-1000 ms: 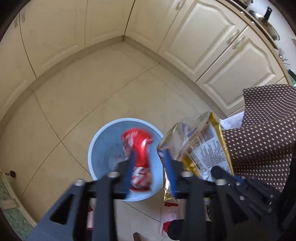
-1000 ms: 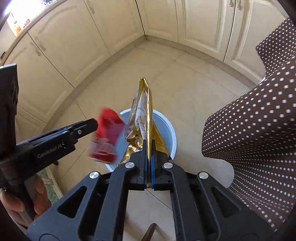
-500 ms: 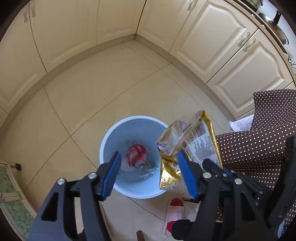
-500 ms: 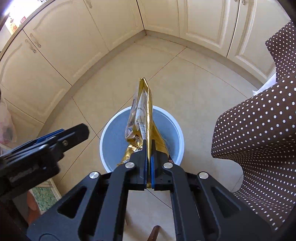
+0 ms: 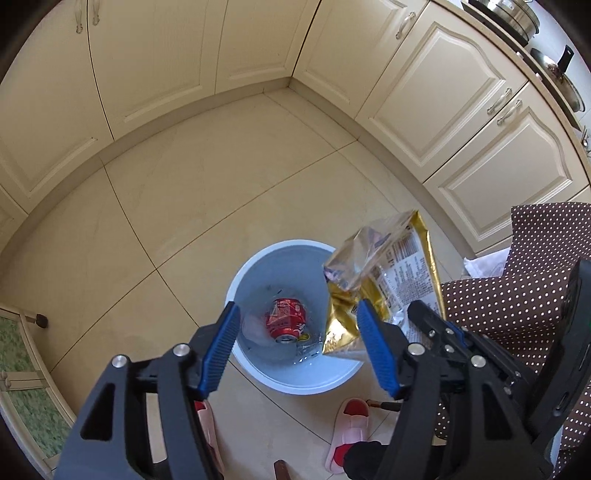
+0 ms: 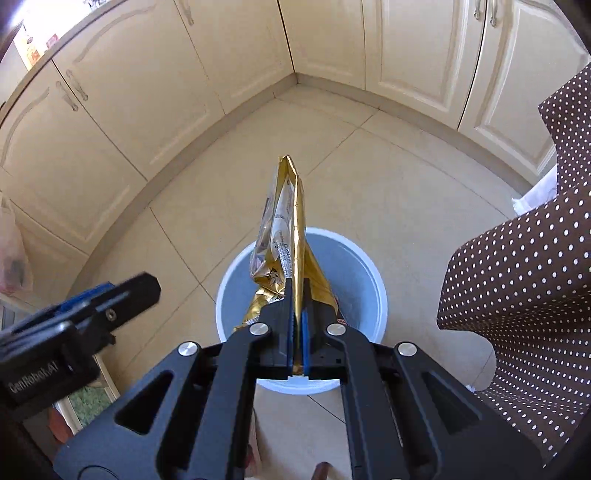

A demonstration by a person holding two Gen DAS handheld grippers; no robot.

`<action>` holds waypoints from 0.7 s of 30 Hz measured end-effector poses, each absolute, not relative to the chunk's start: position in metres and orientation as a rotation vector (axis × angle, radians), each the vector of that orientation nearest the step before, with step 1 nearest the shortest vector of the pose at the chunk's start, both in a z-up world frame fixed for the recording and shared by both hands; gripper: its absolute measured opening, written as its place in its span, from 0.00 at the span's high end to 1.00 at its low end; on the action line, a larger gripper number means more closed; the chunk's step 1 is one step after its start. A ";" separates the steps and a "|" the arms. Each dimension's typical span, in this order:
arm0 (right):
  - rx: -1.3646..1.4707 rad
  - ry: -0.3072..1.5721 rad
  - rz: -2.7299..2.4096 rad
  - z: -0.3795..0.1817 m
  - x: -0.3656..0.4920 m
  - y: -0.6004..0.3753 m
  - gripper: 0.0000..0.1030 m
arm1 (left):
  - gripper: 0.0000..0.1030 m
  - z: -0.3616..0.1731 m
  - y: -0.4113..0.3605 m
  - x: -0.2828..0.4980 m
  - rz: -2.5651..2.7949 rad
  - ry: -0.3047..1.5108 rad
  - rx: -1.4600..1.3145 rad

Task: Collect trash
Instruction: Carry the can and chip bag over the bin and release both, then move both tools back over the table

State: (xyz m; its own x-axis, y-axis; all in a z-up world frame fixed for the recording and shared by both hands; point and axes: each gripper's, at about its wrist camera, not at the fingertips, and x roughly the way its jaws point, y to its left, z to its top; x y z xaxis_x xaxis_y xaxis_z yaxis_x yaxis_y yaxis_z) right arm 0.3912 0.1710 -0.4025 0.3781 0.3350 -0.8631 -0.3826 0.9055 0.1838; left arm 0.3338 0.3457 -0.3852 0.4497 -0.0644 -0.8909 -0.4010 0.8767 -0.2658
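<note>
While the left gripper [image 5: 295,343] hangs over the pale blue bin [image 5: 291,380], jaws just spread wide with nothing between them, a red can [image 5: 286,319] lies at the bin's bottom. Right gripper [image 6: 295,332]: clamped tight on a gold snack bag [image 6: 290,236], apparently above the bin's right side.

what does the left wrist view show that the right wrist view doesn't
Only the left wrist view: a red can lying in the bin, slippers on the floor, and pots on the counter. Its own left hand-held gripper is open with nothing between its pads.

Only the right wrist view: the right hand-held gripper shut on the gold bag, and a plastic bag at the left edge.

Both: the blue bin, the gold bag above it, the dotted cloth and cream cabinets.
</note>
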 end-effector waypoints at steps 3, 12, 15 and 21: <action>-0.037 1.079 0.462 -0.400 0.392 0.173 0.95 | 0.36 -0.381 0.351 0.332 0.221 1.082 -0.490; -0.024 1.030 0.447 -0.380 0.387 0.159 0.48 | 0.34 -0.364 0.345 0.321 0.218 1.051 -0.486; -0.040 0.987 0.440 -0.362 0.381 0.148 0.48 | 0.34 -0.353 0.338 0.312 0.212 1.025 -0.490; -0.071 0.862 0.428 -0.304 0.353 0.119 0.48 | 0.34 -0.303 0.314 0.289 0.196 0.920 -0.461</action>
